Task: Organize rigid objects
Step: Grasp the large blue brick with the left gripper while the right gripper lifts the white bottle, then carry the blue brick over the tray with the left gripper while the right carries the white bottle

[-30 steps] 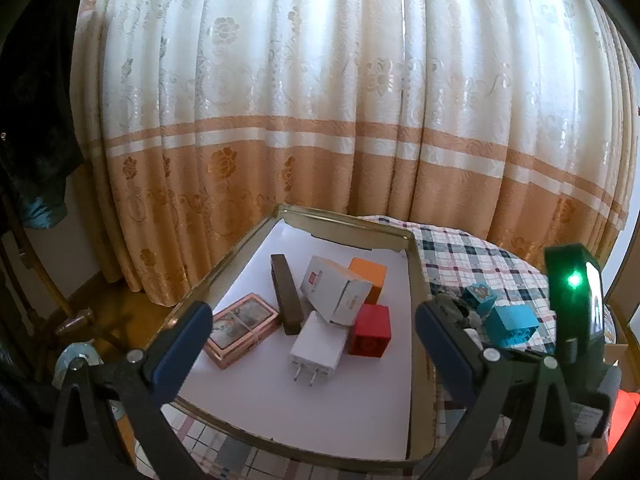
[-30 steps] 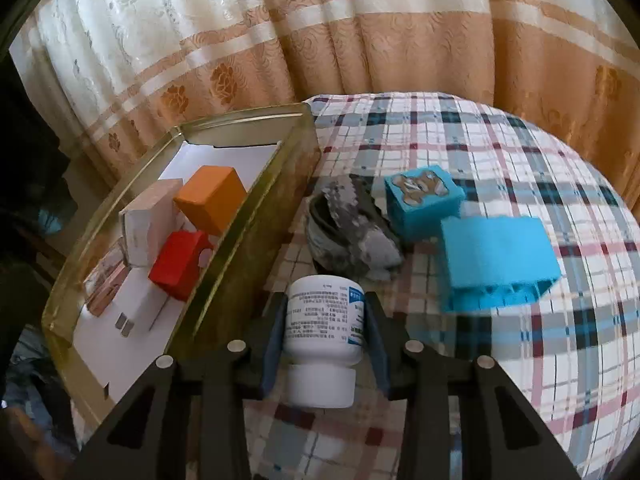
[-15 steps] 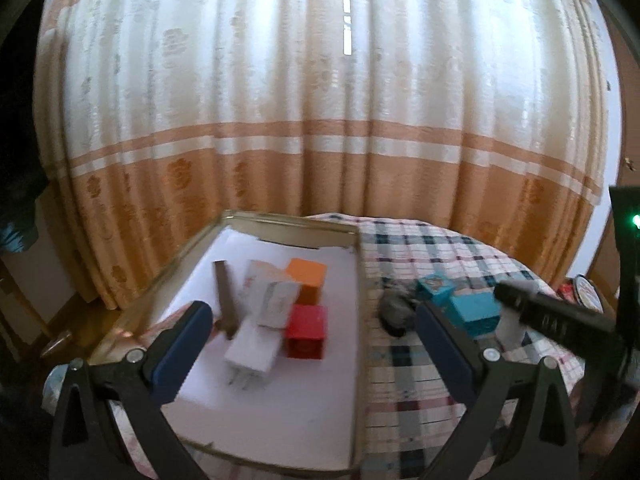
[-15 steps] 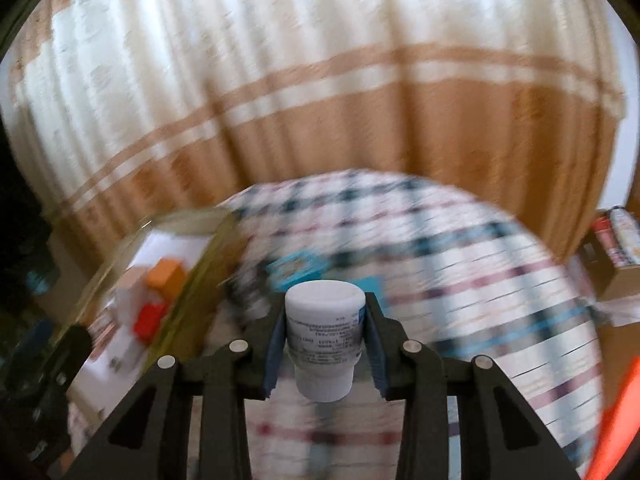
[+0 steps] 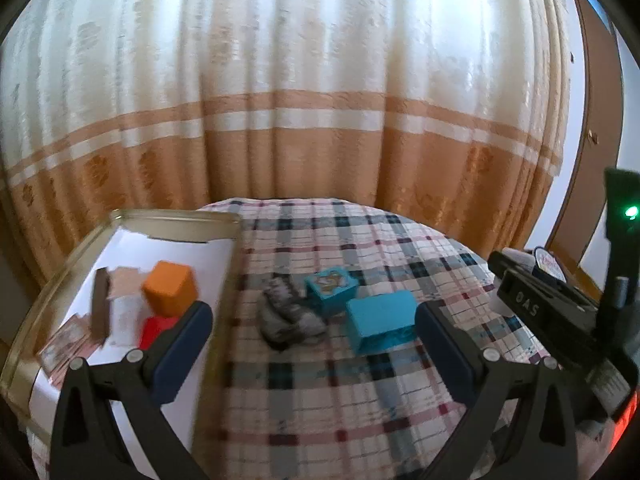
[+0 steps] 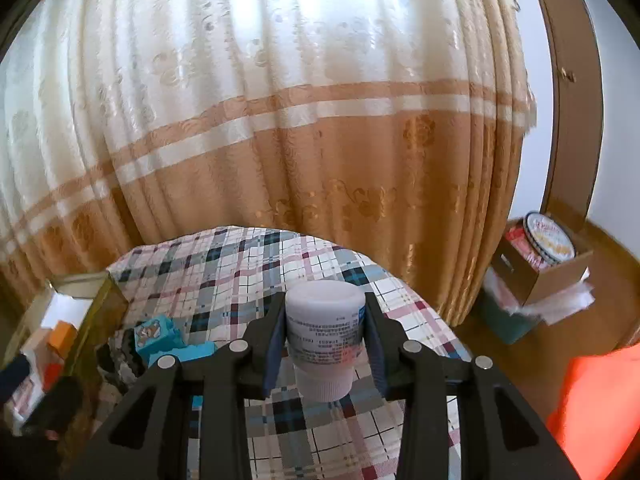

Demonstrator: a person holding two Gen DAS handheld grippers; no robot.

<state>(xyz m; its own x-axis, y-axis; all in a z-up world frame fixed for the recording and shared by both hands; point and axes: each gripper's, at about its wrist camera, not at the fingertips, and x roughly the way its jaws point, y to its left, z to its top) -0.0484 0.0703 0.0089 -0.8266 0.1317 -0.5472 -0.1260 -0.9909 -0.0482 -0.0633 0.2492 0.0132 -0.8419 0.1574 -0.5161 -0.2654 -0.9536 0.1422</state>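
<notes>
My right gripper point(image 6: 324, 340) is shut on a white pill bottle point(image 6: 323, 336), held cap-down above the plaid tablecloth point(image 6: 256, 264). My left gripper point(image 5: 312, 336) is open and empty over the table, level with the gold tray's right rim. The gold tray point(image 5: 176, 218) at the left holds an orange cube point(image 5: 170, 288), a red cube point(image 5: 158, 330), a dark bar point(image 5: 100, 300) and a card box point(image 5: 64, 344). Two blue boxes point(image 5: 380, 320) point(image 5: 331, 286) and a grey crumpled cloth point(image 5: 286, 316) lie on the tablecloth point(image 5: 360, 236). The right gripper's body point(image 5: 560, 316) shows at the right of the left wrist view.
A cream and orange curtain point(image 5: 304, 100) hangs behind the round table. A cardboard box with tins point(image 6: 544, 256) stands on the floor at the right, beside a wooden door frame point(image 6: 576, 92). Something orange-red point(image 6: 596, 404) is at the lower right.
My right gripper has lifted the white bottle off the table and swung right, away from the tray. My left gripper has swung right, from over the tray to over the tablecloth.
</notes>
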